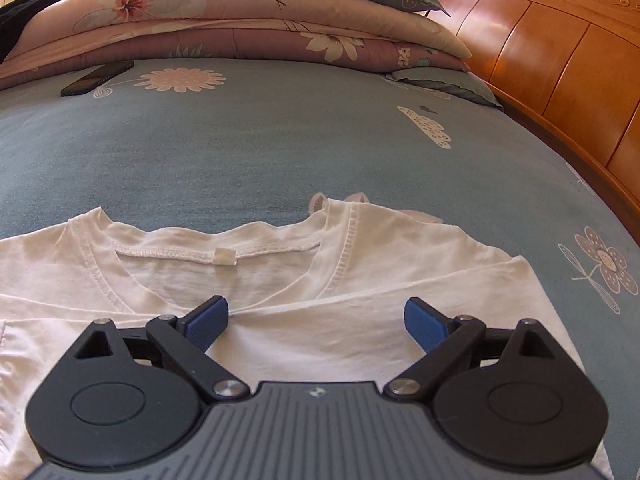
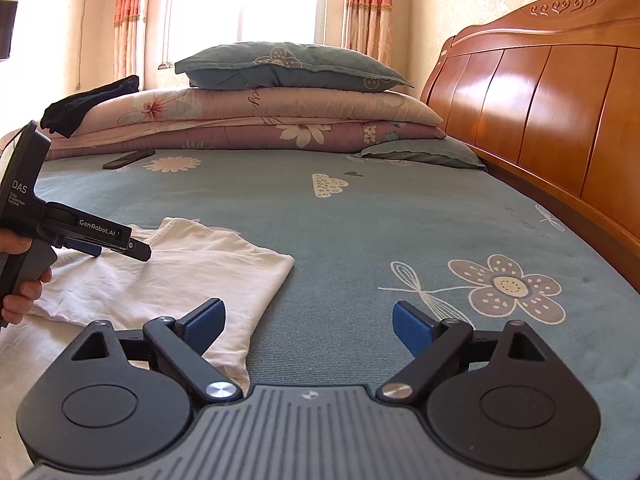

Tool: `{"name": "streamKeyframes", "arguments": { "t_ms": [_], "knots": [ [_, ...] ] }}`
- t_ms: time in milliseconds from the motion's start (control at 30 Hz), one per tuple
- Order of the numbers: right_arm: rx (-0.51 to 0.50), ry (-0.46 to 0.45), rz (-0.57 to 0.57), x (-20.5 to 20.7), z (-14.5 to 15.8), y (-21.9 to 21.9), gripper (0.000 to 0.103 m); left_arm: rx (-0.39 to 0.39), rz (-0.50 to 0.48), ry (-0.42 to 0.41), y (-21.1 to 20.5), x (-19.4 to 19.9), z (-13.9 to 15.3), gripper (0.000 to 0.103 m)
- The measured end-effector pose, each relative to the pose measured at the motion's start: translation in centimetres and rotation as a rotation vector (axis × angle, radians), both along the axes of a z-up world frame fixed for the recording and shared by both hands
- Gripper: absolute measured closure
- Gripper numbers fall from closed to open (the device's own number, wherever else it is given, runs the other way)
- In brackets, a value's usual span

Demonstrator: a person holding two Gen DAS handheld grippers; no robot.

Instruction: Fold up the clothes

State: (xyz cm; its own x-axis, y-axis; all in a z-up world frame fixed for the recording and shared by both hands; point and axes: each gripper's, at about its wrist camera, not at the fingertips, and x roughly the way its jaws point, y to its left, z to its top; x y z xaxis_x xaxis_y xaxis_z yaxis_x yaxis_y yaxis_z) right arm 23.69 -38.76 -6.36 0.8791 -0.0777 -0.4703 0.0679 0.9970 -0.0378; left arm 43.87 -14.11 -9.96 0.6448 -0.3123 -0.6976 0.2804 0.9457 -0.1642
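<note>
A white T-shirt lies flat on the bed, on the blue-grey flowered sheet, near the bed's near edge. Its V-neck collar points away from the cameras, toward the stack of folded quilts at the far side of the bed, so the shirt's long axis runs from the near edge toward those quilts, roughly alongside the wooden headboard on the right. In the right wrist view the shirt's right side is folded in over the body, leaving a straight edge and a squared corner on the sheet.

The left gripper hovers above the chest of the shirt just below the collar, its blue fingers spread wide with nothing between them. In the right wrist view it shows from the side, held by a hand over the collar area.

The right gripper sits at the shirt's right edge, fingers wide apart and empty: the left finger is over the cloth, the right over bare sheet.

A dark phone lies on the sheet near the quilts
</note>
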Motion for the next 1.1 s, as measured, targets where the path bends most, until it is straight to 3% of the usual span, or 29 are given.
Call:
{"name": "streamKeyframes", "arguments": {
  "t_ms": [100, 267, 400, 500, 700, 867, 967, 1100],
  "knots": [
    [0.009, 0.0, -0.007, 0.0, 0.1, -0.2, 0.01, -0.017, 0.034, 0.011, 0.6, 0.2, 0.9, 0.008],
    [0.019, -0.001, -0.008, -0.2, 0.2, -0.3, 0.008, -0.087, 0.004, -0.015, 3.1, -2.2, 3.0, 0.008],
    [0.015, 0.001, -0.008, -0.3, 0.4, -0.1, 0.008, -0.094, -0.021, 0.07, 5.3, -2.8, 1.5, 0.008],
    [0.008, -0.001, -0.008, -0.4, 0.6, 0.1, 0.008, -0.086, 0.041, 0.088, 7.2, -2.8, 0.6, 0.008],
    [0.008, -0.008, -0.006, -0.5, 1.0, 0.2, 0.005, -0.193, 0.199, 0.083, 11.8, -2.5, 2.4, 0.008],
    [-0.012, 0.0, 0.001, -0.4, 0.9, 0.8, 0.005, -0.315, 0.129, 0.129, 10.9, -1.9, 2.0, 0.008],
    [-0.02, 0.007, 0.004, -0.3, 0.8, 1.0, 0.005, -0.28, 0.1, 0.12, 9.2, -1.1, 1.3, 0.008],
    [-0.029, 0.006, 0.0, -0.3, 0.9, 1.1, 0.005, -0.199, 0.157, 0.096, 8.4, 0.9, 0.9, 0.008]
  ]
}}
